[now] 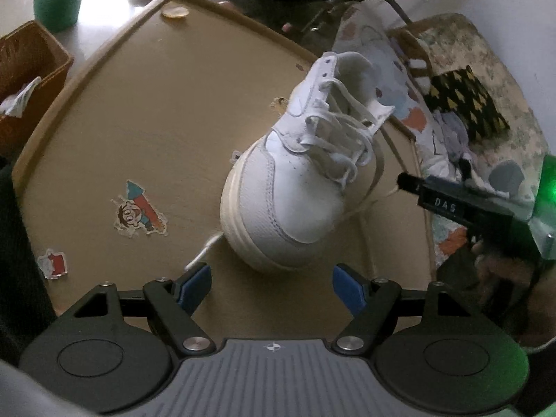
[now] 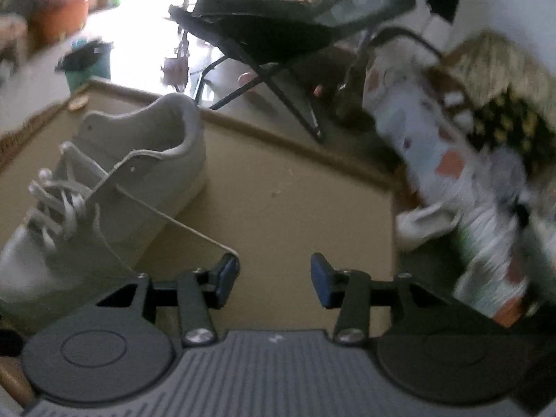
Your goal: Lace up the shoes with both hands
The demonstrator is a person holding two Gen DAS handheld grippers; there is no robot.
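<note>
Left wrist view: my left gripper (image 1: 272,286) hangs spread wide, nothing between its blue pads, just short of the toe of the white sneaker (image 1: 295,187). In the right wrist view my right gripper (image 2: 274,276) is also parted; the flat white lace (image 2: 166,217) runs taut from an upper eyelet to the tip of its left finger, draped there, not pinched.

The sneaker sits near the tabletop's right edge. I judge it light and likely to slide; the lace is limp and slippery, so I'd take it close to its stiff tip. The tan tabletop (image 1: 139,121) has a raised rim and cartoon stickers (image 1: 140,215). Beyond are a wicker basket (image 1: 31,69), a green cup (image 1: 57,0), and patterned bedding (image 2: 434,160).
</note>
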